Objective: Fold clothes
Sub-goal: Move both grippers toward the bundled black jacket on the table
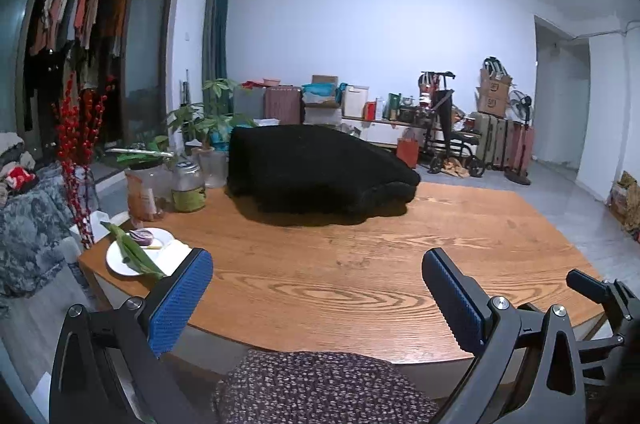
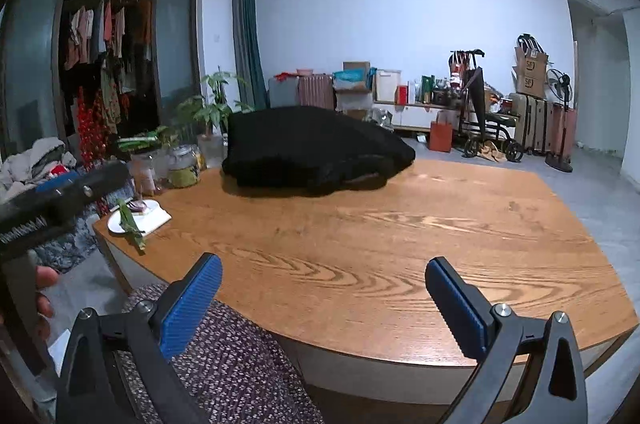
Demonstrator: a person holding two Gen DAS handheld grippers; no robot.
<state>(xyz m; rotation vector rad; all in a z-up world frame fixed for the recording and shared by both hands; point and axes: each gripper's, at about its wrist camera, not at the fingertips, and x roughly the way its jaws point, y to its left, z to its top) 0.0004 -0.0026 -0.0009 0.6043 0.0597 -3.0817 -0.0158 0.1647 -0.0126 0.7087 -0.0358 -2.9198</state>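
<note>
Wooden table (image 1: 360, 264), folded black garment (image 1: 316, 167), both grippers' fingers (image 1: 180, 304) wide apart, empty

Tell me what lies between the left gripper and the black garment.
Only bare wooden table lies between left gripper and black garment, seen in the left wrist view.

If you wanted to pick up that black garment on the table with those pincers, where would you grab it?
Probably the right-hand end of the black garment, where it slopes down thin towards the wooden table. The left side is a tall bulk, likely too thick for one pinch. Come in low from the near right; jars crowd the left.
</note>
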